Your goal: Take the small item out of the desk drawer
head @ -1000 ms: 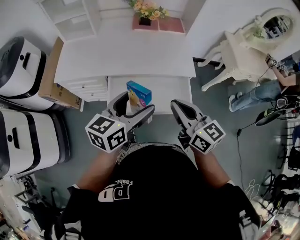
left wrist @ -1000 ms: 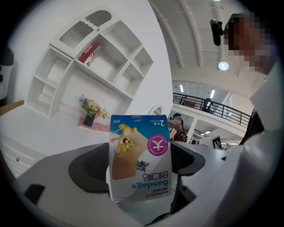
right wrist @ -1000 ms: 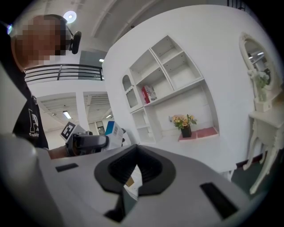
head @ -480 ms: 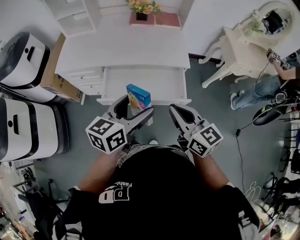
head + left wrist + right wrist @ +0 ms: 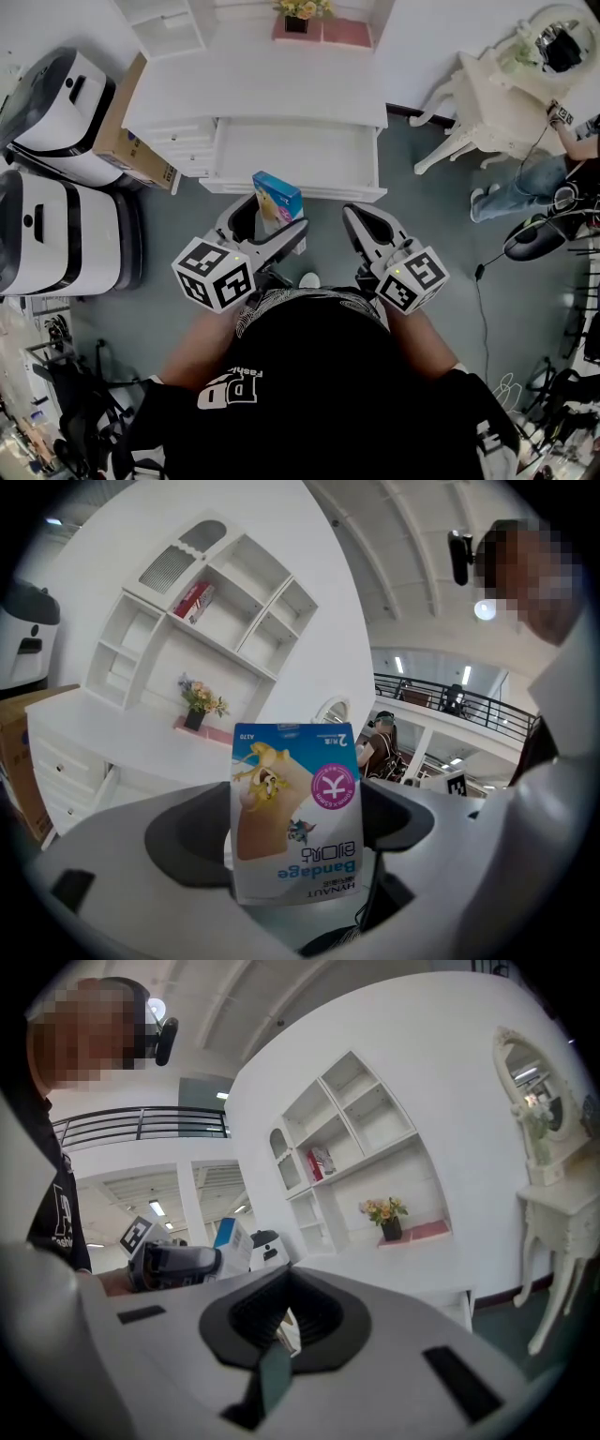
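A small blue and white bandage box (image 5: pixel 277 199) is clamped upright in my left gripper (image 5: pixel 276 219), which is shut on it just in front of the open desk drawer (image 5: pixel 295 156). In the left gripper view the box (image 5: pixel 295 817) fills the space between the jaws, its print upside down. The drawer's white inside shows nothing else in it. My right gripper (image 5: pixel 354 217) hangs beside the left one, shut with nothing in it. Seen from the right gripper view, its jaws meet over the gripper (image 5: pixel 281 1324), and the box (image 5: pixel 231 1241) shows at the left.
The white desk (image 5: pixel 253 89) carries a flower pot (image 5: pixel 302 9) at its back edge. Two white machines (image 5: pixel 56 122) (image 5: pixel 66 253) and a cardboard box (image 5: pixel 127 150) stand to the left. A white dressing table (image 5: pixel 506 94) and a seated person (image 5: pixel 525 183) are at the right.
Both grippers have drawn back from the desk. The box, which was over the drawer, now hangs in front of the drawer's front edge, still in the left gripper.
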A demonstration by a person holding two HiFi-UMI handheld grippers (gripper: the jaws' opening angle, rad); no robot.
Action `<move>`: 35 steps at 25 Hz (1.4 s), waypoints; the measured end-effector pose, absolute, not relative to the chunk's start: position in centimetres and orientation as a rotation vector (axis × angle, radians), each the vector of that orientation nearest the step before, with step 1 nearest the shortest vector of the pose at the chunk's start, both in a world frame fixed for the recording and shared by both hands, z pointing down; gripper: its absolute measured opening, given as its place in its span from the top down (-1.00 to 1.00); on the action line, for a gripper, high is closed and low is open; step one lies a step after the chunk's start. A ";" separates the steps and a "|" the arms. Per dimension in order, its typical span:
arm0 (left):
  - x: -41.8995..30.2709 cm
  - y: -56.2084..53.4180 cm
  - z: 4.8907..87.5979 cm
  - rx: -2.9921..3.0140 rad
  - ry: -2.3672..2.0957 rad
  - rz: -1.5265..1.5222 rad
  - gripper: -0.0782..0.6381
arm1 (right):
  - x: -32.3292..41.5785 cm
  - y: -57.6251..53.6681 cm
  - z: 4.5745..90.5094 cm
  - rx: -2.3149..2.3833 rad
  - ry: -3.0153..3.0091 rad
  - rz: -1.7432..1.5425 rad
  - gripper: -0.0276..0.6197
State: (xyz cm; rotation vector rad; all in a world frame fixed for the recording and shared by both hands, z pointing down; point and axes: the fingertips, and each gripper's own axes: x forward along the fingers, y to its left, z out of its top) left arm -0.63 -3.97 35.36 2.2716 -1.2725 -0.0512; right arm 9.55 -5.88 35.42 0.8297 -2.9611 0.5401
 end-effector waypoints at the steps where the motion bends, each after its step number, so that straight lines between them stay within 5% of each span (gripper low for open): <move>1: -0.8 -3.8 35.3 2.271 -1.277 -0.048 -0.38 | 9.5 -5.8 35.5 0.832 -2.964 0.550 0.89; 35: -8.0 -4.0 33.6 2.396 -1.135 -0.013 -0.38 | 1.8 -3.9 33.8 0.989 -2.879 0.437 0.89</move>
